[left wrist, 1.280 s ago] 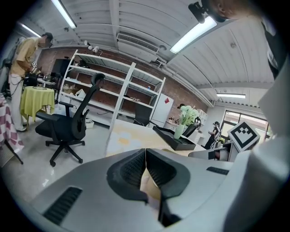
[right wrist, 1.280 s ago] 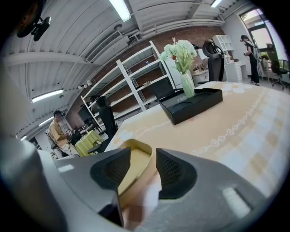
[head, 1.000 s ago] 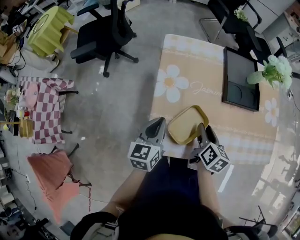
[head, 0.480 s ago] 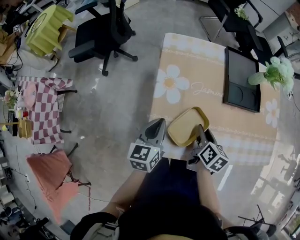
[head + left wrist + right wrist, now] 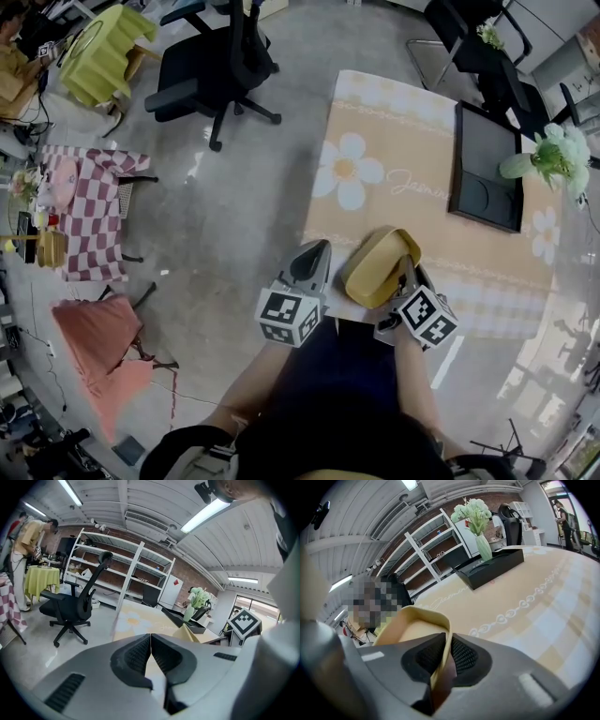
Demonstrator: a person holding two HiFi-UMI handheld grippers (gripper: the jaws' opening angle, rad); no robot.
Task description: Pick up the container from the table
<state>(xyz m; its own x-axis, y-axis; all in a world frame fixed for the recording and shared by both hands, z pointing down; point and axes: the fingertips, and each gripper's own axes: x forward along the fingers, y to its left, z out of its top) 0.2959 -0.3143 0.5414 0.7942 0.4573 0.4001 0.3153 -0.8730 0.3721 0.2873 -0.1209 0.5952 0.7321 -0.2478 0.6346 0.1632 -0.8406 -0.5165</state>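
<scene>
Yellow container (image 5: 373, 267) is looking light, thin-walled and stiff; right gripper (image 5: 405, 274), jaws just closing, is pinching its near rim; left gripper (image 5: 312, 261) is hovering, jaws together, empty

The left gripper (image 5: 315, 251) is held pointing toward 1 o'clock, its jaws pressed together with nothing between them. At its 3 o'clock side, the right gripper (image 5: 406, 269) is aimed toward 11 o'clock. Its jaws have just been closed, and the yellow container (image 5: 373, 269) is clamped by its wall.
</scene>
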